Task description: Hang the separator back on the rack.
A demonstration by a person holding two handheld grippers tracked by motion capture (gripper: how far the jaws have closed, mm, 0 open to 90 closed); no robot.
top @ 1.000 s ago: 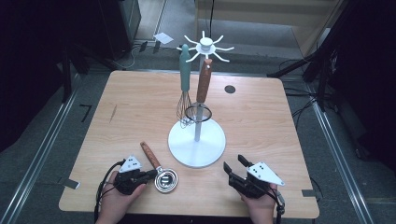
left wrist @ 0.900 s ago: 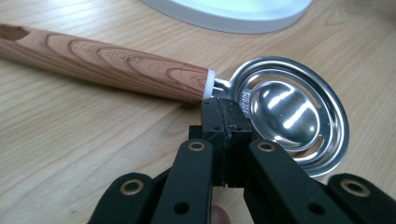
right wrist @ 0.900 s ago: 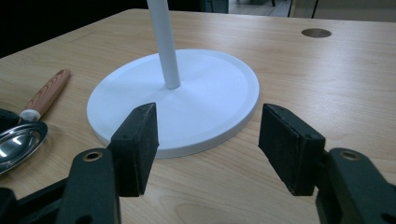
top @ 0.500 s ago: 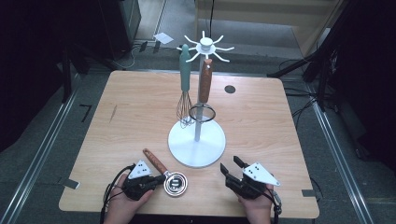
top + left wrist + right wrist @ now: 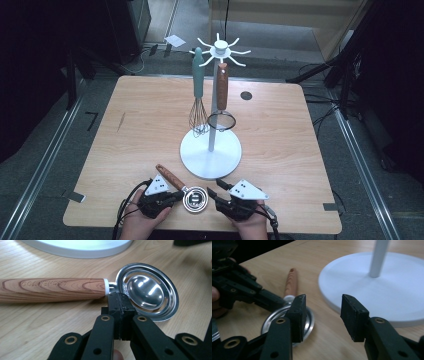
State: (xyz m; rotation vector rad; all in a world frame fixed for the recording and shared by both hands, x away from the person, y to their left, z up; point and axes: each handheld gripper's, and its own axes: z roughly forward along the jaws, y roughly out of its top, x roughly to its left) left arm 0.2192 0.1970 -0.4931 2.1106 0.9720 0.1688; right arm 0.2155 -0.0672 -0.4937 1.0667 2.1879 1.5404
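A steel egg separator (image 5: 195,198) with a wooden handle (image 5: 170,176) lies near the table's front edge. My left gripper (image 5: 176,196) is shut on its thin metal neck, where handle (image 5: 50,288) meets bowl (image 5: 147,291). My right gripper (image 5: 216,190) sits just right of the bowl, pointing left. In the right gripper view its jaws (image 5: 323,312) stand apart and have just been closing, with only bare table between them. The left pad (image 5: 297,315) overlaps the bowl's rim (image 5: 272,317).
A white utensil stand (image 5: 210,155) with a round base rises just behind both grippers. A whisk (image 5: 199,112) and a small strainer (image 5: 221,120) hang from its top hooks. A dark round spot (image 5: 246,95) marks the far table.
My left gripper has slid right along the front edge, taking the egg separator with it. My right gripper has moved left up to the bowl, and its jaws have narrowed.
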